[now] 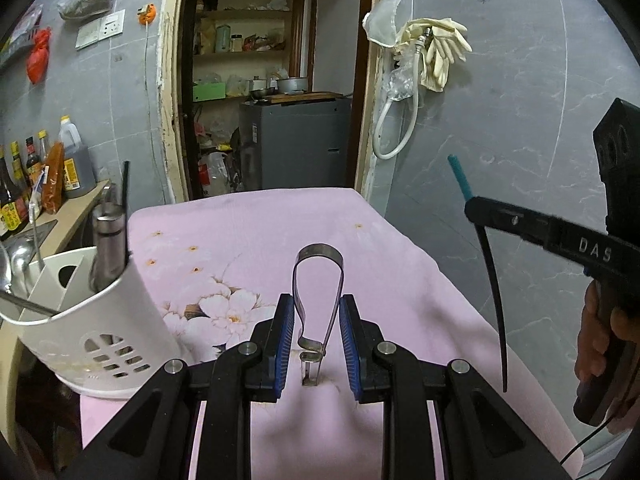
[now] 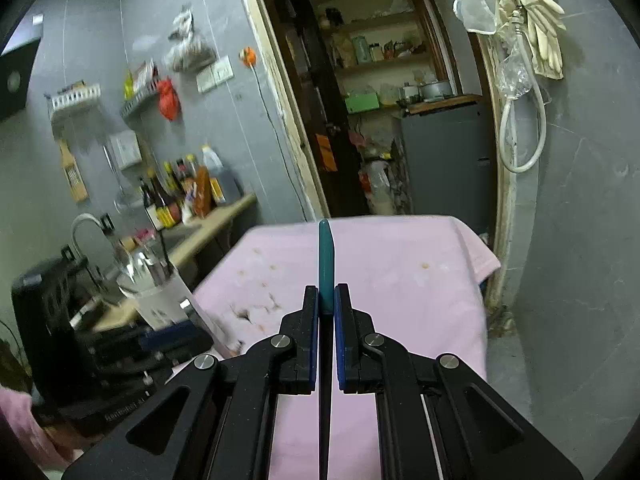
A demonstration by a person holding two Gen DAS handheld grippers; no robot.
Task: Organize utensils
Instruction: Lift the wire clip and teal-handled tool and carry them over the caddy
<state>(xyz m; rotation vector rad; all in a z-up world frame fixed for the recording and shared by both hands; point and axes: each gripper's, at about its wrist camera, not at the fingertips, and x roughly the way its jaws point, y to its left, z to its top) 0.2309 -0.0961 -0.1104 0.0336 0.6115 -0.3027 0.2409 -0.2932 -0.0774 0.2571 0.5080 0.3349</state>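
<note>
A bent steel peeler lies on the pink floral cloth, between the blue pads of my left gripper; the jaws stand on either side of it, not closed. My right gripper is shut on a knife with a teal handle and a dark blade; it shows in the left wrist view, held in the air at the right, blade down. A white slotted utensil holder stands at the left with steel utensils in it; it also shows, blurred, in the right wrist view.
Sauce and oil bottles stand on a counter at the left by a sink faucet. A doorway to a pantry is behind the table. A hose and rubber gloves hang on the grey wall.
</note>
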